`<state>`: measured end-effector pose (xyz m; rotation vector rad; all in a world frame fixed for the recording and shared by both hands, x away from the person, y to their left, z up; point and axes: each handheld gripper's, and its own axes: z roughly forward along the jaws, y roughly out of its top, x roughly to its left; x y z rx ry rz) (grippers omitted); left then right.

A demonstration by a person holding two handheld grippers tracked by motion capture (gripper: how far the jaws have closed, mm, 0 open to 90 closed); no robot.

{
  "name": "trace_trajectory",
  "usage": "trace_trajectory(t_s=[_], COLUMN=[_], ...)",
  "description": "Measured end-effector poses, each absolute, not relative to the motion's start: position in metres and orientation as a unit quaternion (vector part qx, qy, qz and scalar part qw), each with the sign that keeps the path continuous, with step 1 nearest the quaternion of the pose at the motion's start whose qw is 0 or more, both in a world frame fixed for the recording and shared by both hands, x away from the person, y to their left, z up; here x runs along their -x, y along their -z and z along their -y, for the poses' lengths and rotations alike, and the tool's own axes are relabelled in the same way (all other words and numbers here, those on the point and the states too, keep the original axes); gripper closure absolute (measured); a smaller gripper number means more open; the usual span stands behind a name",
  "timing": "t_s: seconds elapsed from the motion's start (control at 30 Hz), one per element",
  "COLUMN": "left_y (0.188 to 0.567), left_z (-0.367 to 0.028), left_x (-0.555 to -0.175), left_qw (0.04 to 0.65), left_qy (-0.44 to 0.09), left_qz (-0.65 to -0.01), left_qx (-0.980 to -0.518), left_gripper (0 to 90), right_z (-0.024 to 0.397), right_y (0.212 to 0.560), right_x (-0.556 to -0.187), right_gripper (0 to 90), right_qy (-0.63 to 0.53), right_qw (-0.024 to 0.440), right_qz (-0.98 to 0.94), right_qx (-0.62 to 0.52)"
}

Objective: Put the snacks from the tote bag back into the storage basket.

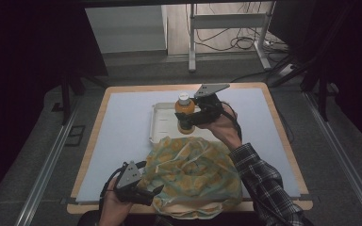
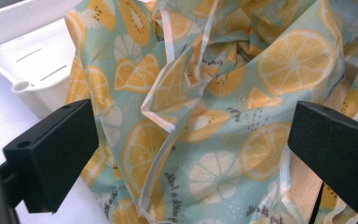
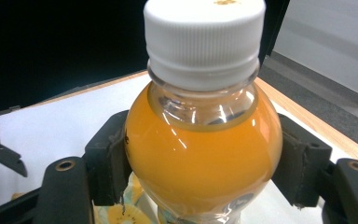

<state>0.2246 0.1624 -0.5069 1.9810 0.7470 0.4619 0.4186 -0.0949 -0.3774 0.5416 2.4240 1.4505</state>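
— Gripping what, that right claw (image 3: 200, 172)?
— The orange juice bottle with a white cap (image 1: 184, 114), at frame centre over the white plastic tray (image 1: 159, 123).
— And the left claw (image 2: 191, 154)?
— Released, jaws spread at the lemon-print fabric bag (image 1: 195, 176), lower centre of the worktop (image 1: 122, 122).

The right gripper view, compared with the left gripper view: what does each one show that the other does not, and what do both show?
Right gripper view: an orange juice bottle with a white cap, clamped between the right gripper pads. Left gripper view: the left gripper open in front of the bag's crumpled folds, and a white tray. Both: the citrus-print bag and the white table mat.
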Motion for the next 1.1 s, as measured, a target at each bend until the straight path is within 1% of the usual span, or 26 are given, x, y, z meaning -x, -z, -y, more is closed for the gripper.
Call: trace_trajectory(t_s=[1.1], left_y=[0.507], left_z=[-0.162], left_x=[-0.225], left_qw=[0.472], left_qy=[-0.184], left_qz=[-0.303], left_qx=[-0.807], left_gripper=[1.6], right_z=[0.071], right_y=[0.398], right_x=[-0.458], right_gripper=[29.8], right_qy=[-0.503], right_qw=[0.121], right_qz=[-0.84], right_qx=[-0.163])
